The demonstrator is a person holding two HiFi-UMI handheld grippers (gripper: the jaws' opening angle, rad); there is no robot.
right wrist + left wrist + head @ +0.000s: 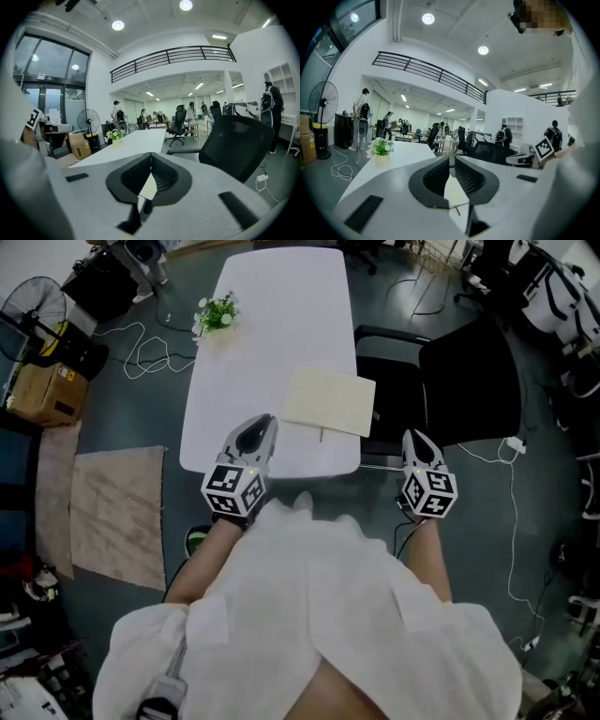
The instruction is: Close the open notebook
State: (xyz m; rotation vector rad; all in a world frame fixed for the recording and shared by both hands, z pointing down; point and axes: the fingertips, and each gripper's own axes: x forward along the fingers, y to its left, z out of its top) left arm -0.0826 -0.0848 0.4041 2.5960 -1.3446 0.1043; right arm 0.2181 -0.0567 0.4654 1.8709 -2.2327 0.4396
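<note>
A cream notebook (328, 401) lies flat near the front right corner of the white table (272, 324). It shows one plain face, and a thin ribbon sticks out over its near edge. My left gripper (261, 423) hovers over the table's front edge, just left of the notebook. Its jaws are all but together with nothing between them. In the left gripper view, part of the notebook (454, 192) shows behind them. My right gripper (415, 437) is off the table to the notebook's right, shut and empty. A sliver of the notebook (149, 187) shows behind its jaws.
A small flower pot (217, 313) stands at the table's far left. A black office chair (459, 381) is pushed against the table's right side, close to my right gripper. A mat (117, 512), cables, a fan and a cardboard box (42, 395) are on the floor to the left.
</note>
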